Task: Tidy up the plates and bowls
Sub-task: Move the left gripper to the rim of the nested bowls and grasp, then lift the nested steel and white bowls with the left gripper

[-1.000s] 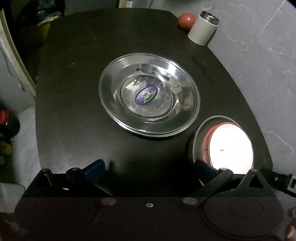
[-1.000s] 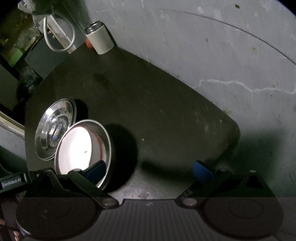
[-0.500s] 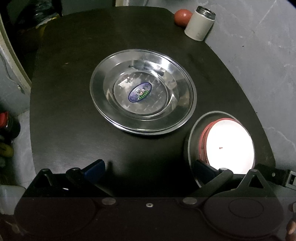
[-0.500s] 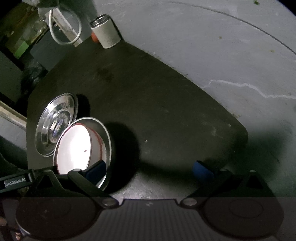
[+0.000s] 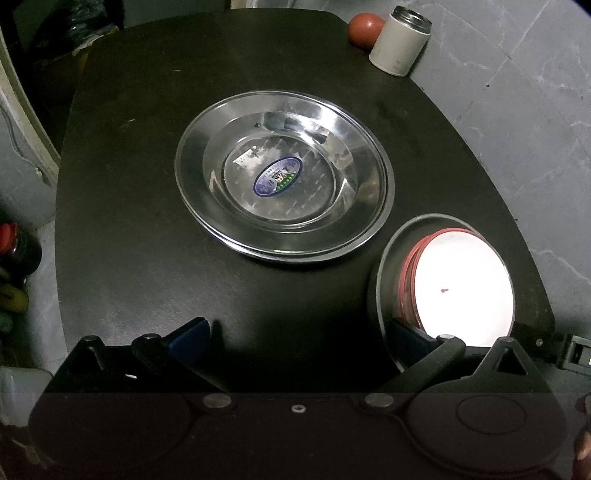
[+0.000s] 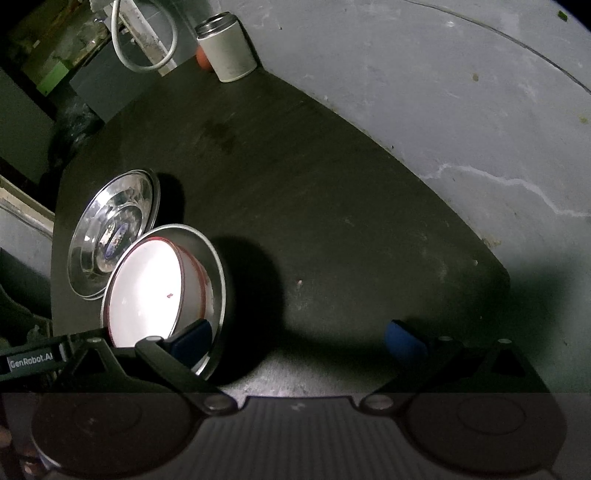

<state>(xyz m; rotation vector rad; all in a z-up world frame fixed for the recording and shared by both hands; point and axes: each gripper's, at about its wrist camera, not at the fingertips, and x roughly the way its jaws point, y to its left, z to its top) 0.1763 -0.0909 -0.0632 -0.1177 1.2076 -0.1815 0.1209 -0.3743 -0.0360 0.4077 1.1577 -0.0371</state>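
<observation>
Two stacked steel plates [image 5: 282, 177] with a blue sticker lie in the middle of the dark table [image 5: 129, 166]; they also show at the left in the right wrist view [image 6: 110, 229]. A steel bowl [image 5: 384, 266] holding a red-rimmed white bowl [image 5: 461, 288] stands by the table's near right edge. My left gripper [image 5: 297, 338] is open, and its right fingertip [image 5: 406, 336] overlaps the steel bowl's near rim. My right gripper [image 6: 297, 338] is open too, its left fingertip [image 6: 192, 338] over the steel bowl's [image 6: 218, 280] rim, with the white bowl [image 6: 147, 291] just beyond.
A white canister [image 5: 399, 44] with a metal top and a red ball [image 5: 364, 27] stand at the table's far right corner. Grey stone floor [image 6: 443, 92] surrounds the table. Bottles [image 5: 14, 254] sit on the floor at the left. A white cable [image 6: 144, 44] hangs behind the table.
Both views have shifted slightly; the plates and canister drift up and left in the left view. The bowls stay by the same fingertips. Both grippers remain open.
</observation>
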